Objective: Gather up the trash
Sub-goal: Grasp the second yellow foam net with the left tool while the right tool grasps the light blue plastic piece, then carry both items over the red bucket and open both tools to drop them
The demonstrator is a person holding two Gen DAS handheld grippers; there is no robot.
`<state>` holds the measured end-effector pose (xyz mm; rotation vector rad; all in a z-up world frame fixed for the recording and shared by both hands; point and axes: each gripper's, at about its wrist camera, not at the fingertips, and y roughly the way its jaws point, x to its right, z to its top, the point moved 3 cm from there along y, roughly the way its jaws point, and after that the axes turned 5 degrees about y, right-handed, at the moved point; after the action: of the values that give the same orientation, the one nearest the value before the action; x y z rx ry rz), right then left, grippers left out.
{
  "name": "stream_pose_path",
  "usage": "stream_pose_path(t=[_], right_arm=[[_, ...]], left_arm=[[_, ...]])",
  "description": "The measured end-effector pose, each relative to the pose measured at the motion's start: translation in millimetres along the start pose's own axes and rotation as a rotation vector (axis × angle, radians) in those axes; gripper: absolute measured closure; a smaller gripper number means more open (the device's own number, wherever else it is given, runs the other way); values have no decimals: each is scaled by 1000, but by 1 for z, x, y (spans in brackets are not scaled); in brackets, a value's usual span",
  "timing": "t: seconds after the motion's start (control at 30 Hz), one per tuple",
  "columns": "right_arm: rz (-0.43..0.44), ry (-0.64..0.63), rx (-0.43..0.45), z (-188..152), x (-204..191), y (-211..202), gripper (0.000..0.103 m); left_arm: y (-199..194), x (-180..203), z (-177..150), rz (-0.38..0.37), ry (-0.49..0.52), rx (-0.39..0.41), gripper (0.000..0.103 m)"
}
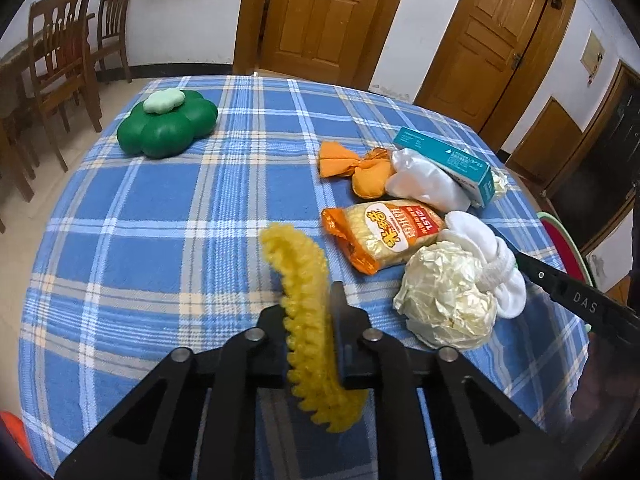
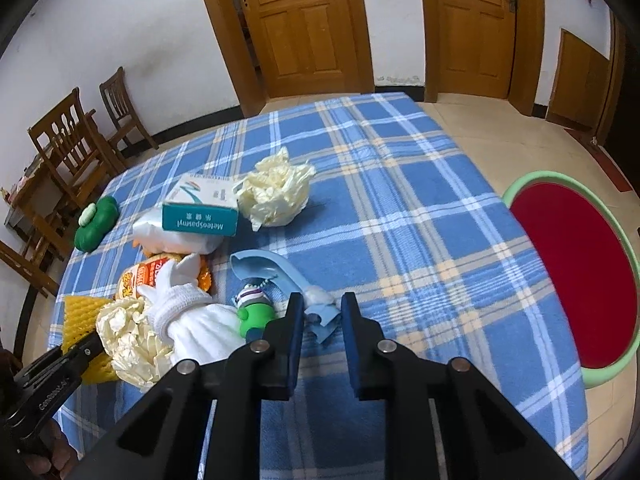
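Blue plaid counter (image 1: 160,208), wooden doors (image 1: 320,16) behind. Left gripper (image 1: 316,320) clamped on yellow foam net (image 1: 308,304), lifted near the front edge. Right gripper (image 2: 322,312) jaws apart, straddling tail of a blue plastic scoop (image 2: 280,276), pads not pressing. Remaining trash clustered mid-counter: crumpled paper (image 1: 444,300), snack packet (image 1: 384,236), teal box (image 1: 448,160). Red bin (image 2: 576,276) off the right edge.
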<state>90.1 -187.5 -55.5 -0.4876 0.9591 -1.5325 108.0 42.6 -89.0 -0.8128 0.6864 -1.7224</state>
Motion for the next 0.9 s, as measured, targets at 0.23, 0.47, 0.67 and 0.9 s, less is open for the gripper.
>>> stream_pose_path(t=[0.23,0.47,0.67,0.9], right_arm=[[19,29,50,0,14,-25,82],[41,57,95,1,30,-49,82],[55,99,128,4,48,-65,82],[57,135,177,5,71,-88,82]], left_arm=[[-6,1,-4,-2,-39,-5,91],[-25,7,-2,11,-52,23,91],[-49,20,6,25,-28,75,91],[-67,47,18,16,20,117,91]])
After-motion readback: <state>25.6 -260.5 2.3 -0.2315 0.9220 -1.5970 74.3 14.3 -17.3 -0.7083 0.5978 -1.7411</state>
